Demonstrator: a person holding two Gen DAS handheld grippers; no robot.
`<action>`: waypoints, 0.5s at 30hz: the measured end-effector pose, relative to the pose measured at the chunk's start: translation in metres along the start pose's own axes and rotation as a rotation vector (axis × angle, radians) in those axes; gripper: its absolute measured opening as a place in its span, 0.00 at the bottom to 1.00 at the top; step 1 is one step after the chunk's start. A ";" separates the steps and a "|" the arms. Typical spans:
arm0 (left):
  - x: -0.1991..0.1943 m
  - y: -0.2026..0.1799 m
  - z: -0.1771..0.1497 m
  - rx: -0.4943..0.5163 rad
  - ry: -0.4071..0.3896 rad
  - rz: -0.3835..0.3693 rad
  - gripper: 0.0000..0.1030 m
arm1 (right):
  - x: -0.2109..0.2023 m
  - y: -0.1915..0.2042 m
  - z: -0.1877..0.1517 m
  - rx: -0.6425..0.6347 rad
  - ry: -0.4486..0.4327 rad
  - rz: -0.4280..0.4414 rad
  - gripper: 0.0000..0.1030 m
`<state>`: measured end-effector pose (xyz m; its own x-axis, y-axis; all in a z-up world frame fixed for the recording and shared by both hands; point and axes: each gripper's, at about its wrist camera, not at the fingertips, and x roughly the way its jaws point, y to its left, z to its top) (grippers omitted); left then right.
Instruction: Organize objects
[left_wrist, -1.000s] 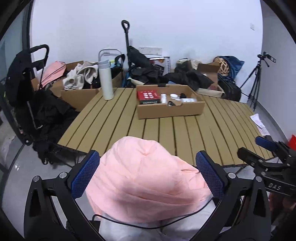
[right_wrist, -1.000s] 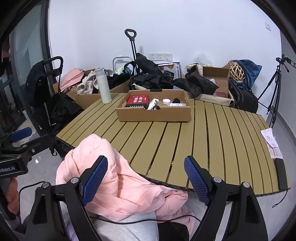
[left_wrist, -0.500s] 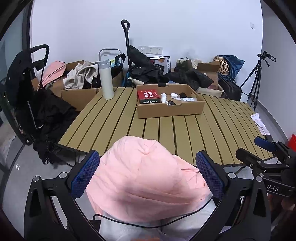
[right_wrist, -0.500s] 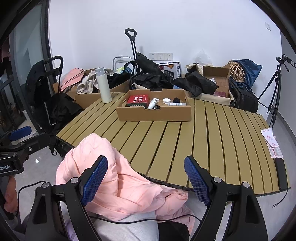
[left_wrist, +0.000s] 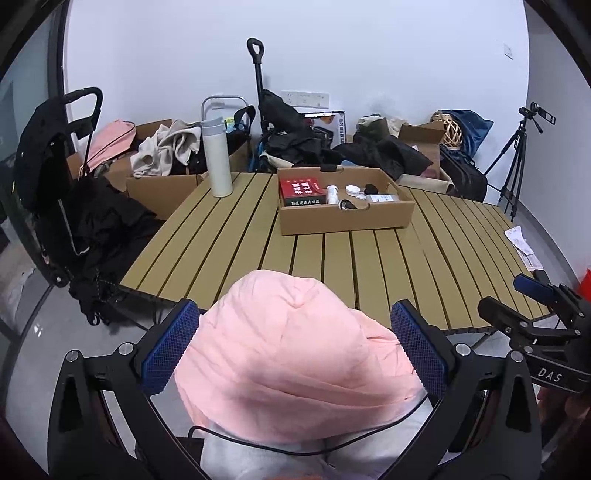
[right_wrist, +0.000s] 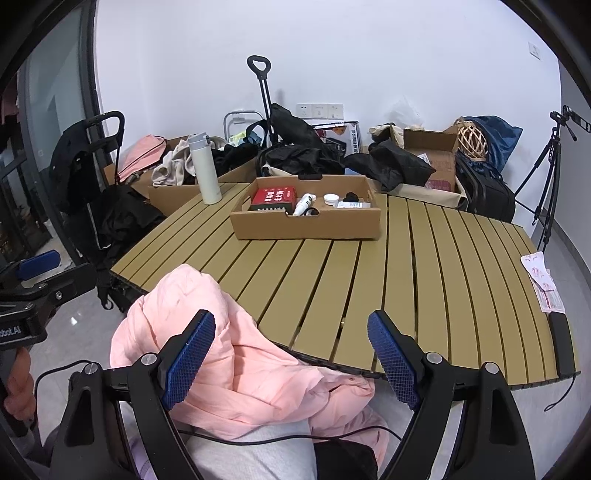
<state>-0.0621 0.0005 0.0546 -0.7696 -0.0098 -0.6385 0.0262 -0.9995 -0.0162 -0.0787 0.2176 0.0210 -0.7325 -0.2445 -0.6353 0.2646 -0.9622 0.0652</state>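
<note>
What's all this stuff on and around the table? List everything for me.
Slatted table: one, tan, centre.
Cardboard tray: one, brown, on the table's far side.
Red box: one, inside the tray, left end.
Small white bottle: one, in the tray, lying down.
Flask: one, white, upright at the far left corner.
Padded jacket: one, pink, at the near edge.
Tripod: one, black, far right.
Left tongs: open, around the jacket.
Right tongs: open, empty.

Left tool (left_wrist: 295, 345) stands wide open over a bunched pink jacket (left_wrist: 291, 362) — pads clear of it. Slatted counter (left_wrist: 229, 243) carries a cardboard box (left_wrist: 345, 216) and a white flask (left_wrist: 218, 158) — well apart.
</note>
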 end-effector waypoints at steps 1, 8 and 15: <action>0.001 0.000 0.000 0.002 0.003 0.014 1.00 | 0.000 0.000 0.000 0.000 0.001 0.000 0.85; 0.002 0.000 -0.001 0.008 0.000 0.033 1.00 | 0.002 0.000 -0.001 0.002 0.014 -0.003 0.85; 0.011 0.000 -0.004 0.003 0.027 0.040 1.00 | 0.008 0.001 -0.003 0.001 0.034 -0.007 0.85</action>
<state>-0.0683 0.0003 0.0446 -0.7507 -0.0487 -0.6588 0.0544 -0.9984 0.0118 -0.0824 0.2147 0.0139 -0.7130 -0.2331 -0.6613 0.2585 -0.9641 0.0611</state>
